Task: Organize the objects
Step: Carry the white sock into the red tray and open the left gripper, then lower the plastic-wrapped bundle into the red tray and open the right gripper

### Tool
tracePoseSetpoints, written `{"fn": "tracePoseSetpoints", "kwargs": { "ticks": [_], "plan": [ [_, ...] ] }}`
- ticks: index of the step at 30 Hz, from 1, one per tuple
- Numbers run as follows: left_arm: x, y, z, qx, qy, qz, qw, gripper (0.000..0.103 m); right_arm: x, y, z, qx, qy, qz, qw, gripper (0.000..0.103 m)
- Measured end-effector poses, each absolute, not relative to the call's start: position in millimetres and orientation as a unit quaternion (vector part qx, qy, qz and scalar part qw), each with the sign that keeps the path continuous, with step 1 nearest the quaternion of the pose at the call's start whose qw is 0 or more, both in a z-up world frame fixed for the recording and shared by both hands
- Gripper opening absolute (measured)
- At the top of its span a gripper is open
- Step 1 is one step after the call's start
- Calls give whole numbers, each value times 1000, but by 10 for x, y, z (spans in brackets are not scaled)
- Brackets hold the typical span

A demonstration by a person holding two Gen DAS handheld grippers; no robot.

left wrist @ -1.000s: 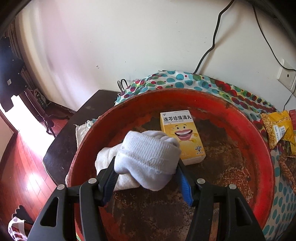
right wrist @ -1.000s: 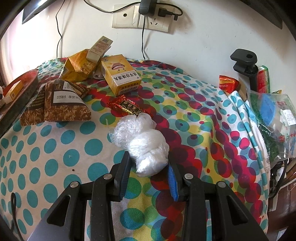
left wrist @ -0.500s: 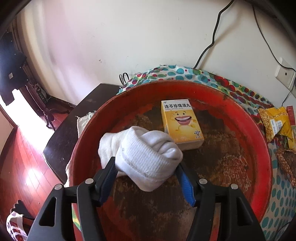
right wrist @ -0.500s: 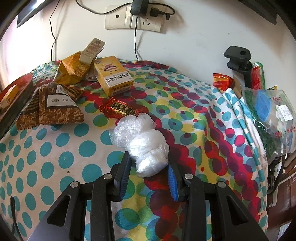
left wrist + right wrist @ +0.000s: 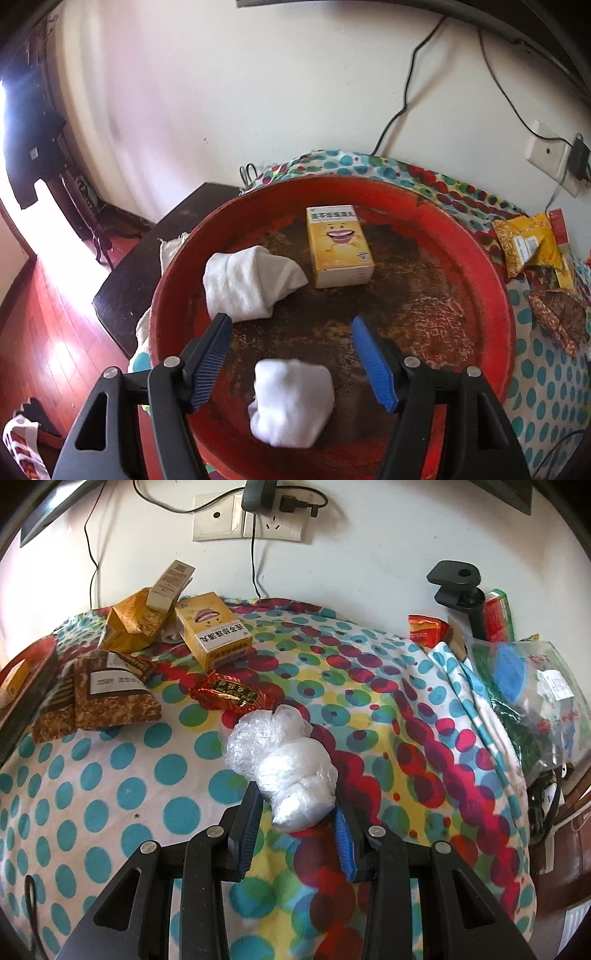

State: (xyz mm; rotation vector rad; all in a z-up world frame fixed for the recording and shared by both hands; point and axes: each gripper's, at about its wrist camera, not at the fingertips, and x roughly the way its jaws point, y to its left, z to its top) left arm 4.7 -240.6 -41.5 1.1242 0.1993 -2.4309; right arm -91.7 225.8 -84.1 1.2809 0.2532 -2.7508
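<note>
Rolled white sock (image 5: 291,402): lies blurred in the near part of the red tray (image 5: 491,280), below and between the blue pads of the left tongs (image 5: 291,363). The jaws of those tongs have just been opening and stand wide apart, neither pad touching the sock.

Second white sock (image 5: 247,284): rests on the tray's worn dark floor toward its left side, just beside the yellow box.

Yellow box (image 5: 340,245): printed with a smiling cartoon face, lies flat in the far half of the tray.

Clear plastic bag bundle (image 5: 286,770): clamped between the pads of the right tongs (image 5: 295,825), its crumpled end sticking forward above the polka-dot cloth (image 5: 110,794) that covers the counter.

Red foil packet (image 5: 227,694): on the cloth just beyond the bundle.

Second yellow box (image 5: 212,629): on the cloth near the wall, beside a torn yellow pouch (image 5: 131,626) with a slim carton (image 5: 170,585) leaning on it.

Brown snack packets (image 5: 99,698): two, side by side at the left of the cloth, near the tray's edge.

Wall socket (image 5: 251,520): above the counter, with a plug and a cable in it.
</note>
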Motion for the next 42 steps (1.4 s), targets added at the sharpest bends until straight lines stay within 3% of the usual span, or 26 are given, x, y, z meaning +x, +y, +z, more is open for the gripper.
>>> {"fn": "tracePoseSetpoints", "kwargs": {
  "ticks": [9, 19, 33, 42],
  "plan": [
    [58, -2311, -428, 414, 66, -885, 201, 70, -728, 2030, -438, 397, 60, -913, 67, 35],
    [93, -2332, -363, 412, 61, -888, 197, 70, -676, 1129, -106, 382, 70, -908, 157, 35],
    [174, -2454, -246, 404, 74, -890, 200, 70, -672, -542, -276, 412, 132, -853, 292, 35],
    [196, -2547, -227, 402, 88, -888, 203, 70, -836, -1168, -464, 437, 158, -827, 317, 35]
  ]
}}
